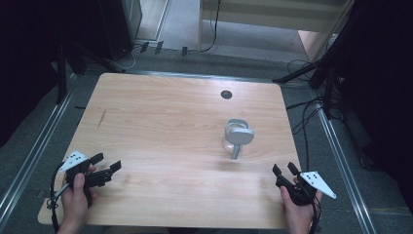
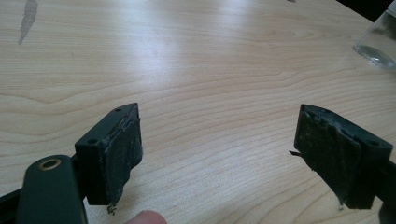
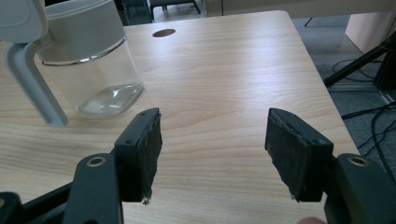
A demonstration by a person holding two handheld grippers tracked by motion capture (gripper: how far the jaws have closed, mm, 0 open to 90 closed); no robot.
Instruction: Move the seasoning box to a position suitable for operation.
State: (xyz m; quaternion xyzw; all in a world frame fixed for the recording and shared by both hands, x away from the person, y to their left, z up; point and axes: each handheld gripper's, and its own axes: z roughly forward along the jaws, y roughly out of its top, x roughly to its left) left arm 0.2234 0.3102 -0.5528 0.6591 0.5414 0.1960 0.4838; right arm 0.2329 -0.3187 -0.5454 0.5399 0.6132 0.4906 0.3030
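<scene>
high view: i hold my left tongs [image 1: 107,163] near the tabletop's [image 1: 160,122] near-left corner and my right tongs [image 1: 284,169] near its near-right corner — well apart from each other, both above bare wood. my left hand [image 1: 77,195] and right hand [image 1: 297,207] come in from the bottom edge, each gripping its handle, with a grey three-cornered plate on top of each tool.

a clear jug [image 1: 237,138] with a pale grey lid and a grey handle stands upright right of the tabletop's middle, handle toward me, nearer my right tongs than my left. a small dark round hole [image 1: 226,94] sits in the wood beyond it, toward the far edge.

in the left gripper view my left tongs [image 2: 217,149] gape wide with nothing between the worn black pads; a corner of the jug [image 2: 380,39] shows at the upper right.

in the right gripper view my right tongs [image 3: 214,151] also stand wide and hold nothing — the jug [image 3: 88,65] is ahead and to the left, apart from the jaws, its handle on the left side.
</scene>
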